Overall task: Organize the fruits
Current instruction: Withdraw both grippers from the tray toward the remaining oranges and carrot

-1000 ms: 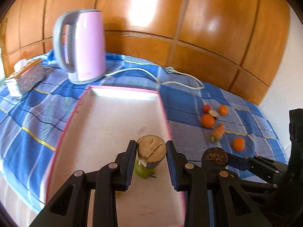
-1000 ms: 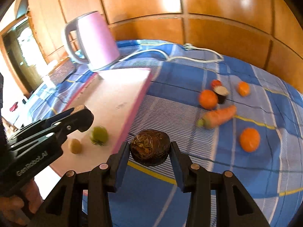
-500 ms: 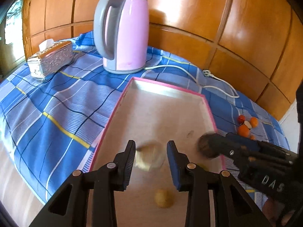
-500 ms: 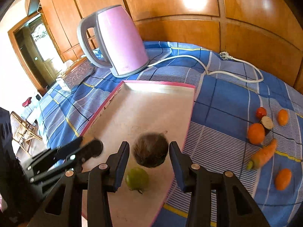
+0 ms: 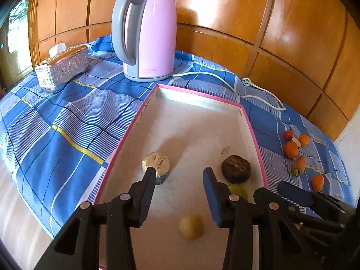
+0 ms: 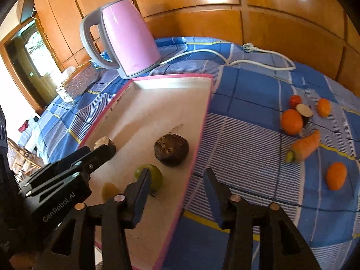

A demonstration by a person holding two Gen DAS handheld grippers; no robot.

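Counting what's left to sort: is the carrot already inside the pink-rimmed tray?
No, the carrot lies on the blue checked cloth, outside the tray.

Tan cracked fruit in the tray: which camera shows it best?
The left wrist view: the tan cracked fruit lies in the pink tray, nearly whole, just ahead of the left tongs. The right wrist view shows only a sliver behind those tongs.

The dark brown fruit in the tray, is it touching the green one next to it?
Apart. The right wrist view shows bare tray floor between the dark brown fruit and the green fruit.
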